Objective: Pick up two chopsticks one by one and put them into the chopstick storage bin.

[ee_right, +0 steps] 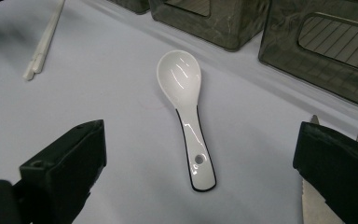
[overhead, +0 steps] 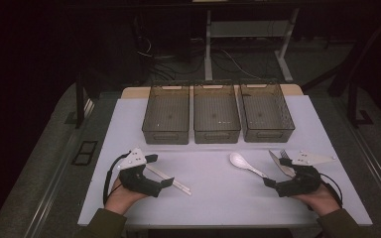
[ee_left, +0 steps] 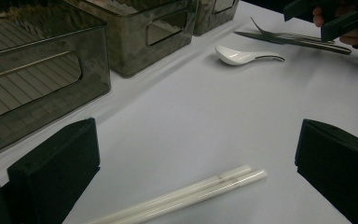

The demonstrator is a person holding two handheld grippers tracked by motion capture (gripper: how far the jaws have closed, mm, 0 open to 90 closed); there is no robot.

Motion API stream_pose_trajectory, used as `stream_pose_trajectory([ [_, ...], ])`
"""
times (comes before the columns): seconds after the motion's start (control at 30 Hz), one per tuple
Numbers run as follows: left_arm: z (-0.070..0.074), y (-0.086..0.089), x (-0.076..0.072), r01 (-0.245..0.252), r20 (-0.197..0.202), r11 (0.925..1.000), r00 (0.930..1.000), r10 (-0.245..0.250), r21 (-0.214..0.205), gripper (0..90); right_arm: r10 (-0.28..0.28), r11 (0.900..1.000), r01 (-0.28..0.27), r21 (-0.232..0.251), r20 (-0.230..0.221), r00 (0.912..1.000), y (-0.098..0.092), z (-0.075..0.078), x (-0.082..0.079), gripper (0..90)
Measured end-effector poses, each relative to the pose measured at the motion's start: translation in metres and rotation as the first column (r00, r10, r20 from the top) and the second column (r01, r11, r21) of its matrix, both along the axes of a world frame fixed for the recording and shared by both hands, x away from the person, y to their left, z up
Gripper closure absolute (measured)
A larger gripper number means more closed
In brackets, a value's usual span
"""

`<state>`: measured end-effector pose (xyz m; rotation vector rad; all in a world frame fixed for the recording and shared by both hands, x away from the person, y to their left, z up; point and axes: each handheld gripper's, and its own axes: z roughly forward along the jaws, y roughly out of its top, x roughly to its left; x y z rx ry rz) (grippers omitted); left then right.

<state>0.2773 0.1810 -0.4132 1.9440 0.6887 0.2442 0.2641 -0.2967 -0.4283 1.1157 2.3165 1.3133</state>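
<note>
The left claw [overhead: 161,171] rests low on the table, jaws wide and empty, with the 2 white chopsticks [ee_left: 186,194] lying flat between and just ahead of them. They look light, stiff and slick; a pinch across both near mid-length seems safest. The right claw [overhead: 276,172] also gapes empty, the white ceramic spoon [ee_right: 187,107] straight ahead: probably brittle and glossy, best taken by its handle. A knife [ee_right: 316,205] and fork [ee_left: 289,35] lie under its right jaw.

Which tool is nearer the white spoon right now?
Right. The right tool sits just beside the white spoon, at its handle end, jaws open. The left tool is across the table by the chopsticks.
</note>
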Motion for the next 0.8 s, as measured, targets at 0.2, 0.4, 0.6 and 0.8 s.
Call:
stream_pose_trajectory([
  [0.2,0.0,-0.001,-0.001,0.01,0.002,0.9999,0.9999,-0.01,0.009,0.0,-0.003,1.0,0.003,0.006,-0.004,1.0,-0.001,0.0,0.0,2.5],
  [0.4,-0.001,-0.007,-0.002,0.033,-0.004,0.9991,0.9995,-0.033,0.027,5.4,-0.005,1.0,0.006,0.006,-0.008,1.0,-0.001,0.0,0.001,2.5],
  [0.6,-0.004,-0.013,-0.004,0.062,-0.02,0.997,0.998,-0.061,0.046,17.9,-0.005,1.0,0.005,0.003,-0.011,0.9999,-0.001,0.0,0.001,2.5],
  [0.8,-0.007,-0.02,-0.005,0.095,-0.034,0.9937,0.9951,-0.093,0.06,39.4,-0.005,1.0,0.005,0.003,-0.012,0.9999,0.0,-0.001,0.001,2.5],
])
